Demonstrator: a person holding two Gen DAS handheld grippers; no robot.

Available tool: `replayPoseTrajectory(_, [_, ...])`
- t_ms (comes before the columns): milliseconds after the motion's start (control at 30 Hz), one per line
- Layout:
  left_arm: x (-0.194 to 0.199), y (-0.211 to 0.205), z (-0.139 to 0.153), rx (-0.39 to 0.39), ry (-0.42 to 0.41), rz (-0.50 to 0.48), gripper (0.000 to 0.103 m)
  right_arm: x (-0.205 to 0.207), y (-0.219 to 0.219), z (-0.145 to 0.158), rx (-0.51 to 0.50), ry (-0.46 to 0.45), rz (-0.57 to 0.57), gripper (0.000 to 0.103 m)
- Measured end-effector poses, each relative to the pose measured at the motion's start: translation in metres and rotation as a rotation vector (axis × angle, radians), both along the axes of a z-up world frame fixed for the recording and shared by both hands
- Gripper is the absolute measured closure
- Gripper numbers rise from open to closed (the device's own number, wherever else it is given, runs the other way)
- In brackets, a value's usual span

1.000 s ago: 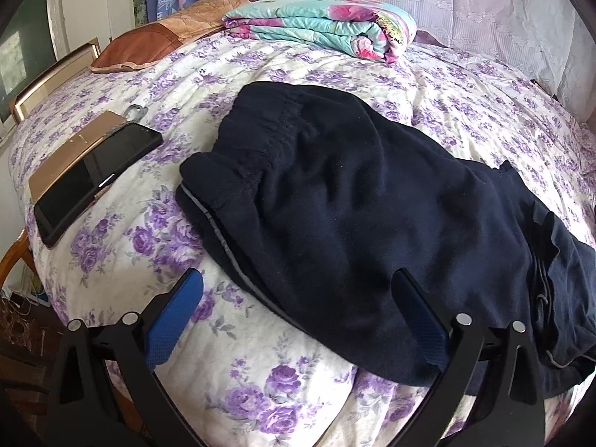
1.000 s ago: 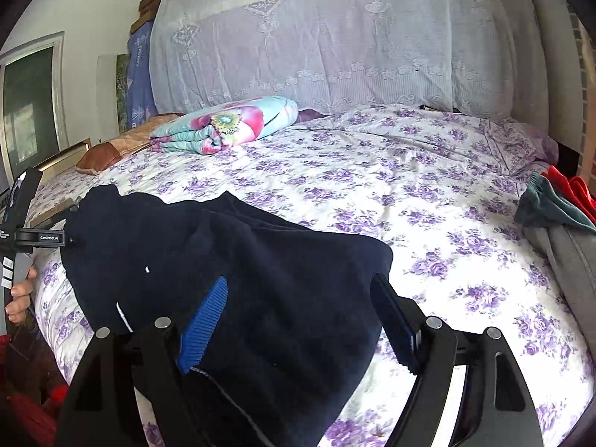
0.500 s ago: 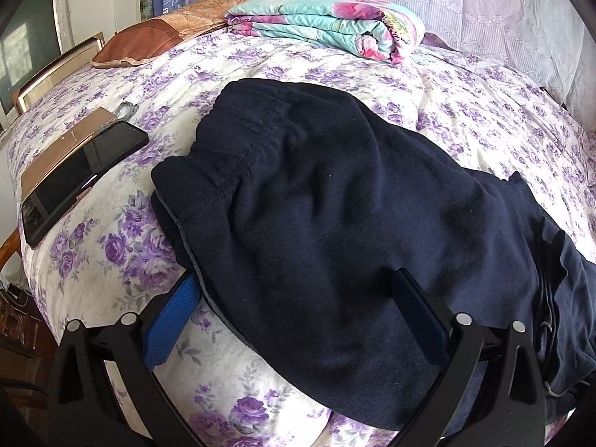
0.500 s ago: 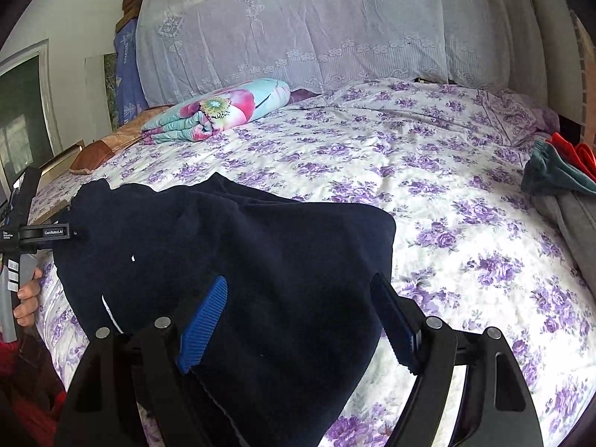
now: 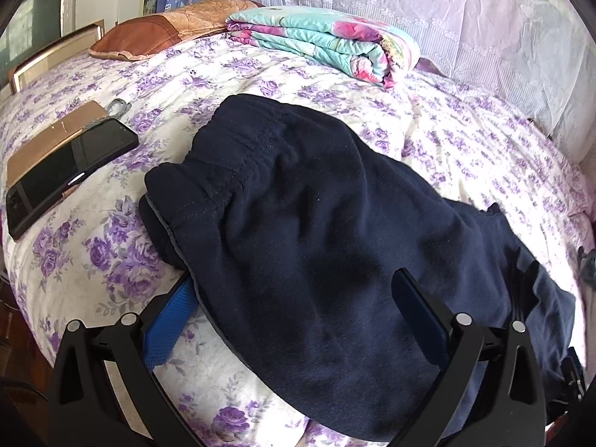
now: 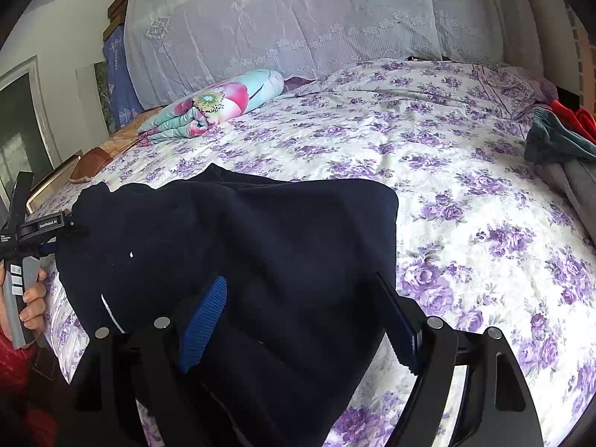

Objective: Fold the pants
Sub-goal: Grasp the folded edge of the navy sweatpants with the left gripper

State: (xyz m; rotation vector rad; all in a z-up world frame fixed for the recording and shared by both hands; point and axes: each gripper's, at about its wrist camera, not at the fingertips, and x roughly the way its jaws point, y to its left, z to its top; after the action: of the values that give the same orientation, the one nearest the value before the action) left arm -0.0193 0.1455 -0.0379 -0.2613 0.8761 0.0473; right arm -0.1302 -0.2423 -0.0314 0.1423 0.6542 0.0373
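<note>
- Pants, dark navy, are seen in the left wrist view lying crumpled across a bed with a purple-flowered cover; the elastic waistband is turned toward the far left.
- The left gripper is held low over the near edge of the pants with its jaws spread wide; the left blue pad is partly hidden under the cloth edge, the right pad rests above the fabric, and nothing is pinched.
- A phone is laid on a tan box to the left of the pants, apart from them.
- A folded floral blanket and a brown pillow are seen at the far end of the bed.
- Pants are shown in the right wrist view near the bed's left front corner, bunched in a heap.
- The right gripper is held wide open just over the pants; the cloth lies between and below the pads, ungripped.
- The left gripper is seen at the left edge, touching the pants' far side, its handle grasped by a hand.
- Teal and red clothes are piled at the right edge of the bed.
</note>
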Motion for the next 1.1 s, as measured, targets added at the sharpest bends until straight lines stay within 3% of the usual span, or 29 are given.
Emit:
replayPoseTrajectory(200, [0.007, 0.029, -0.004, -0.210, -0.012, -0.035, 0.004, 0.001, 0.000, 0.000, -0.005, 0.002, -0.002, 0.022])
replayPoseTrajectory(367, [-0.004, 0.071, -0.012, -0.453, -0.027, -0.046, 0.007, 0.001, -0.001, -0.001, -0.002, 0.004, -0.004, 0.022])
replayPoseTrajectory(533, [-0.014, 0.085, -0.013, -0.547, -0.016, 0.017, 0.007, 0.001, -0.001, -0.001, -0.004, 0.004, -0.005, 0.022])
replayPoseTrajectory(767, [0.017, 0.079, -0.013, -0.487, 0.036, 0.130, 0.008, 0.001, 0.001, 0.002, -0.025, -0.011, -0.006, 0.022])
replayPoseTrajectory(833, [0.019, 0.077, -0.010, -0.450, 0.034, 0.153, 0.018, -0.002, 0.005, 0.012, -0.041, -0.052, 0.002, 0.023])
replayPoseTrajectory(867, [0.017, 0.077, -0.009, -0.421, 0.038, 0.165, 0.041, -0.002, 0.009, 0.021, -0.055, -0.080, 0.007, 0.024])
replayPoseTrajectory(900, [0.015, 0.078, -0.009, -0.395, 0.042, 0.170, 0.053, -0.002, 0.014, 0.029, -0.072, -0.105, 0.012, 0.024])
replayPoseTrajectory(967, [0.013, 0.078, -0.009, -0.369, 0.025, 0.153, 0.058, 0.005, 0.028, 0.045, -0.104, -0.133, 0.041, 0.024])
replayPoseTrajectory(1100, [0.005, 0.062, 0.003, -0.205, -0.020, 0.141, 0.062, 0.033, 0.070, 0.052, -0.158, -0.099, 0.123, 0.024])
